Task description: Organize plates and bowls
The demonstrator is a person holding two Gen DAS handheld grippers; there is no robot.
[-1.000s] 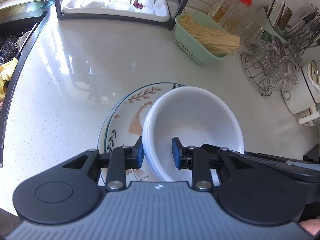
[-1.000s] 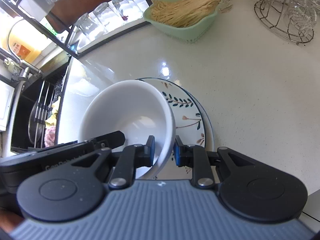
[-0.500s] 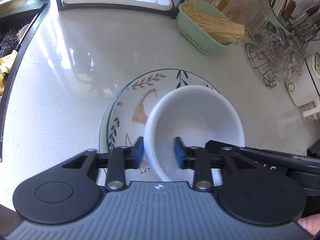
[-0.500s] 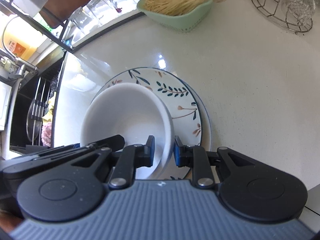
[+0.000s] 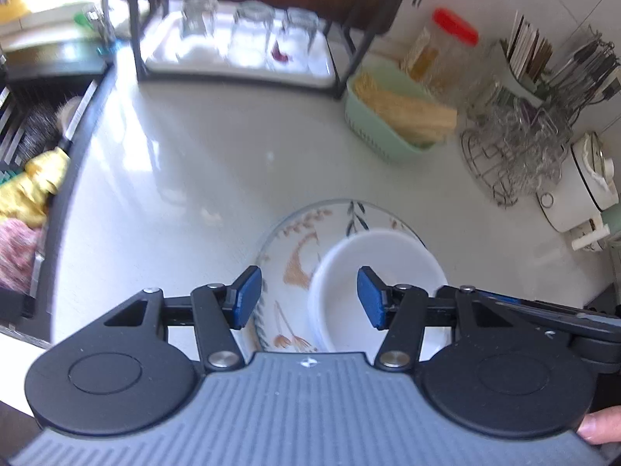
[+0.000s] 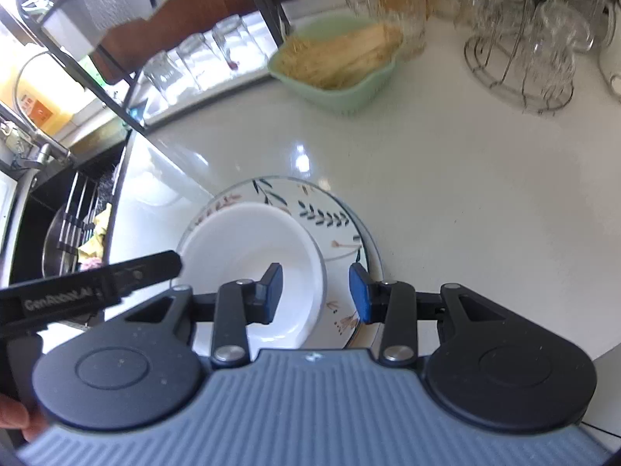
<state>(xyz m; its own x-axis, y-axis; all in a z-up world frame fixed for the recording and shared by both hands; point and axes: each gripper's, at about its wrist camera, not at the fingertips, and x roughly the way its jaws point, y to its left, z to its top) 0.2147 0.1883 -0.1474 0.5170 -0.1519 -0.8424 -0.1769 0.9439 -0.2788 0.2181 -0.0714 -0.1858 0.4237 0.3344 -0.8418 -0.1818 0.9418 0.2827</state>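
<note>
1. A white bowl (image 5: 378,272) is seen resting on a leaf-patterned plate (image 5: 295,248), which lies on the white table (image 5: 186,178).
2. The bowl's rim is framed by the left gripper (image 5: 308,297); its fingers (image 5: 246,297) have just been opening and are released, clear of the rim on both sides.
3. The right gripper (image 6: 314,293) is likewise released, its fingers (image 6: 359,295) having just been opening; the bowl's near edge lies between them, untouched.
4. Beyond the fingers, well apart, a green basket (image 5: 388,116) of noodles is seen, with a wire rack (image 5: 516,147) of glasses beside it.
5. Upturned glasses (image 5: 248,27) are seen on a tray farther back.
</note>
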